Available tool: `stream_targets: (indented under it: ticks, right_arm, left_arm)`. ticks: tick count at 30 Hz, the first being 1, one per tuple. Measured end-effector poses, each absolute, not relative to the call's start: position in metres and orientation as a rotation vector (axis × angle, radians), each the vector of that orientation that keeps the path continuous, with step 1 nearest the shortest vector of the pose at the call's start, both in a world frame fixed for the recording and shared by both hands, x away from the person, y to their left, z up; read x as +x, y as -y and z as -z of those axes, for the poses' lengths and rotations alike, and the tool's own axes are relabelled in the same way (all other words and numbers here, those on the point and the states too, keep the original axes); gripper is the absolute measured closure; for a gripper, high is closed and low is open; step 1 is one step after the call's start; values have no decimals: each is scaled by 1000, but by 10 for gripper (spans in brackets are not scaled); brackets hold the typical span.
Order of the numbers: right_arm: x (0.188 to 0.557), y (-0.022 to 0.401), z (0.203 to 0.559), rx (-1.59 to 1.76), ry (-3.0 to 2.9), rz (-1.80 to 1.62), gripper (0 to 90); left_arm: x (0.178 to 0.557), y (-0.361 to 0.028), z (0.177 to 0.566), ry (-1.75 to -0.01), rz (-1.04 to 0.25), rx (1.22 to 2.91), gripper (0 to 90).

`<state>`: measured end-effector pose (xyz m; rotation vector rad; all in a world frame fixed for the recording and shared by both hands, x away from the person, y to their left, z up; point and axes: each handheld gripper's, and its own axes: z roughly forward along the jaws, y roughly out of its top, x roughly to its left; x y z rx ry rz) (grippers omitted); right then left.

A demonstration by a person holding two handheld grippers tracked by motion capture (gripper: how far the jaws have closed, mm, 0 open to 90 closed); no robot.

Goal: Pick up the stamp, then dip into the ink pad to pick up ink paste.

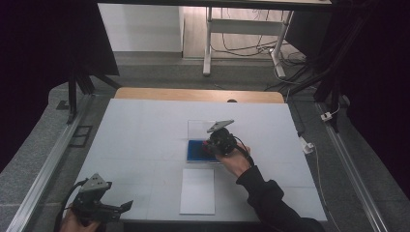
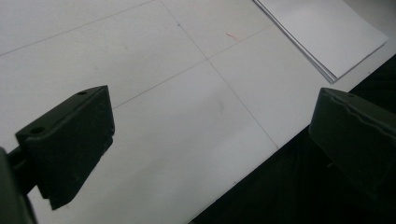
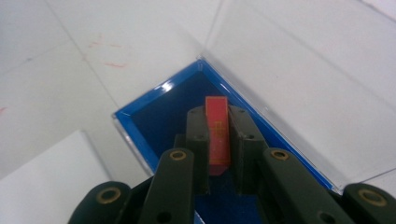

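A clear plastic box with a blue lining (image 1: 196,150) (image 3: 154,105) lies open at the table's middle, its clear lid (image 1: 199,128) folded back behind it. My right gripper (image 1: 212,145) (image 3: 218,119) hangs over the blue lining, shut on a small red block (image 3: 218,135) with yellow markings, held upright between the jaws. My left gripper (image 1: 121,208) (image 2: 205,140) rests open at the table's front left corner, jaws wide apart with nothing between them, over the table's front edge.
A stack of white paper sheets (image 1: 197,191) (image 2: 322,32) (image 3: 42,182) lies just in front of the box. The white table (image 1: 145,135) carries faint red marks (image 3: 112,63). Metal frame rails (image 1: 43,169) flank both sides.
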<state>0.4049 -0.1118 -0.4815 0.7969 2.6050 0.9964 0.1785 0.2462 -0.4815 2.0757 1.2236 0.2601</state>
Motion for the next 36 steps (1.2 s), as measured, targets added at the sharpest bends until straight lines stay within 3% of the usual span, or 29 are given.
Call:
stream_targets:
  ticks: [21, 36]
  right_arm:
    - [391, 123, 462, 709, -2637, -1067, 799]
    - [405, 128, 474, 759, -2595, -1044, 799]
  left_arm:
    - [178, -246, 481, -1215, -258, 2073, 15]
    - [179, -246, 481, -1208, -255, 2079, 17]
